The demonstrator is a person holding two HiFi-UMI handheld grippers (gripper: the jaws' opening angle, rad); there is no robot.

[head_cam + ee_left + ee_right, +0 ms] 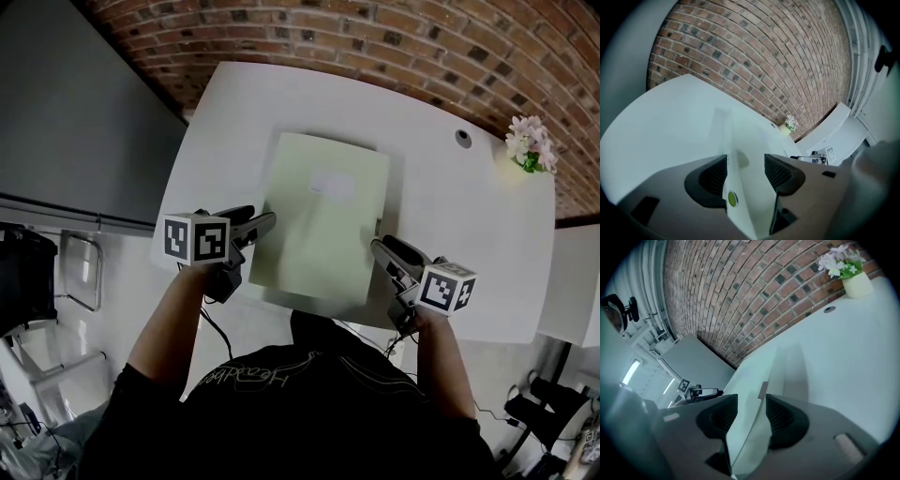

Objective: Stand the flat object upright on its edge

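Note:
A pale green flat folder (pixel 323 216) with a white label lies flat on the white table (pixel 450 206), its near edge at the table's front edge. My left gripper (pixel 262 223) is at the folder's left edge near the front corner. In the left gripper view the folder's edge (pixel 745 150) runs between the jaws of the left gripper (pixel 745 173), which stand open with a gap at the pads. My right gripper (pixel 382 246) is at the right edge. In its own view the right gripper (pixel 752 416) is open around the folder's edge (pixel 750 437).
A small pot of white flowers (pixel 530 145) stands at the table's far right corner, with a round cable hole (pixel 462 138) beside it. A brick wall (pixel 375 37) runs behind. A grey panel (pixel 75 122) and a metal chair (pixel 80 272) are to the left.

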